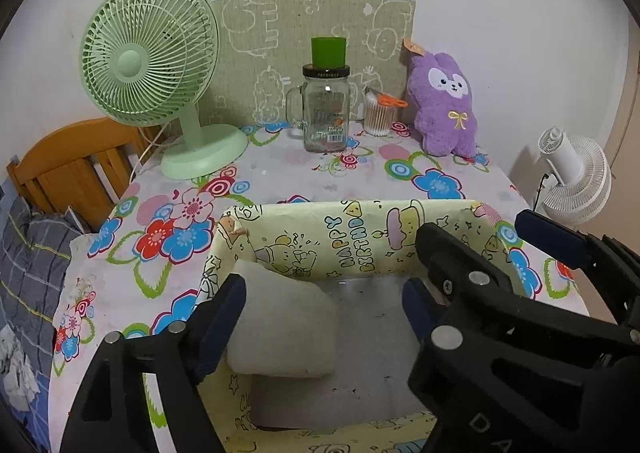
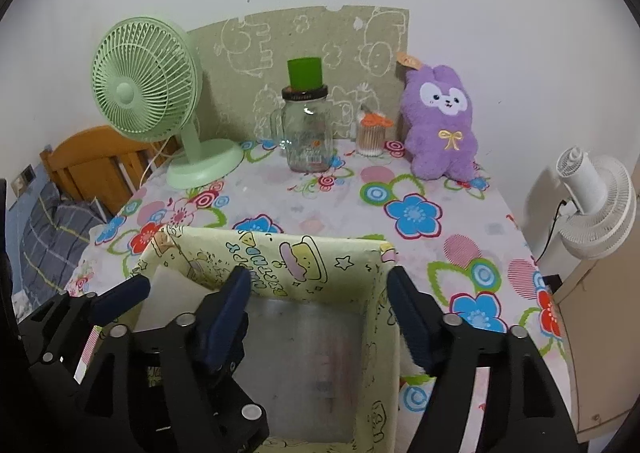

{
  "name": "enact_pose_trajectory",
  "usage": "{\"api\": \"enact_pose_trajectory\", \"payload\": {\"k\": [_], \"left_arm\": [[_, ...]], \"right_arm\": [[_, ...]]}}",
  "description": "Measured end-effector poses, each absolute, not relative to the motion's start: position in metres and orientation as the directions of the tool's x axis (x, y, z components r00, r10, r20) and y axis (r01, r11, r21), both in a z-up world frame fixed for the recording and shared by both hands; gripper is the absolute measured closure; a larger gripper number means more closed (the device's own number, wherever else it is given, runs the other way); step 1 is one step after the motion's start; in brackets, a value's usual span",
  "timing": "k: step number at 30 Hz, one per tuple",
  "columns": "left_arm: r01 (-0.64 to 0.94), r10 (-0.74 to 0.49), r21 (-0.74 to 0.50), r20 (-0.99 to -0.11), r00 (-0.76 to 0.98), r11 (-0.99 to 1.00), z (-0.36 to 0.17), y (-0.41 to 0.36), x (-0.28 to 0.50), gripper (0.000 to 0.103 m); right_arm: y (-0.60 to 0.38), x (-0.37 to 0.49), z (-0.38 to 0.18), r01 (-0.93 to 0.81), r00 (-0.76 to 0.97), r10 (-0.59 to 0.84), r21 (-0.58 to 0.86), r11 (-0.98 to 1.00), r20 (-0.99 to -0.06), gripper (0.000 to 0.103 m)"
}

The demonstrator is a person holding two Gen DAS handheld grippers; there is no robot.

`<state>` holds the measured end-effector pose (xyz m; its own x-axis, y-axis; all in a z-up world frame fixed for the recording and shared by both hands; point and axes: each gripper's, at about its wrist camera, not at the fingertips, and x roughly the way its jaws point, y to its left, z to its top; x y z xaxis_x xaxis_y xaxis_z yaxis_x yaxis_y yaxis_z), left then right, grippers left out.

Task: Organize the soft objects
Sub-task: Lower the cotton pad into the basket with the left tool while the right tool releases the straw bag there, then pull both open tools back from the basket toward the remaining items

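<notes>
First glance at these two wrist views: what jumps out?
The purple plush bunny sitting upright at the table's far right, and the mint-green desk fan at the far left. Up close, the yellow birthday-print box sits under both open grippers, left gripper and right gripper, with a white foam block lying in its left side.

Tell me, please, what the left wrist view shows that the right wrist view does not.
Only the left wrist view shows the whole white foam block in the yellow box. Only the right wrist view shows the wall socket. Both show the left gripper and right gripper, jaws apart, gripping nothing, plus the purple plush and green fan.
</notes>
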<state>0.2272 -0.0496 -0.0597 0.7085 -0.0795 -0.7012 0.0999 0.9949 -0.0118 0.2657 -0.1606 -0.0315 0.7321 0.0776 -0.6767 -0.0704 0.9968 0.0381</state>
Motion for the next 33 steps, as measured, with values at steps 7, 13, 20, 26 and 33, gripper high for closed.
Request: {"api": "enact_pose_trajectory", "payload": {"k": [7, 13, 20, 26, 33], "left_arm": [[0.1, -0.083, -0.014, -0.677, 0.731, 0.995, -0.049, -0.051, 0.213, 0.017], [0.096, -0.076, -0.007, -0.663, 0.745, 0.995, -0.039, -0.051, 0.199, 0.016], [0.092, -0.076, -0.007, -0.628, 0.774, 0.996, -0.026, -0.05, 0.177, 0.006], [0.098, -0.084, -0.01, -0.612, 0.787, 0.995, -0.017, -0.05, 0.158, 0.0], [0.111, -0.095, -0.009, -0.597, 0.797, 0.994, -0.012, -0.048, 0.135, 0.0]], "right_arm": [[-0.164, 0.254, -0.024, -0.053, 0.737, 0.07, 0.046, 0.998, -0.672, 0.011], [-0.165, 0.24, -0.015, -0.048, 0.74, 0.071, 0.053, 0.997, -0.669, 0.008], [-0.164, 0.218, -0.001, -0.048, 0.764, 0.07, 0.051, 0.998, -0.641, 0.008], [-0.162, 0.197, 0.011, -0.051, 0.782, 0.062, 0.035, 0.998, -0.62, 0.008], [-0.159, 0.172, 0.019, -0.072, 0.793, 0.075, 0.028, 0.997, -0.605, 0.008]]}}
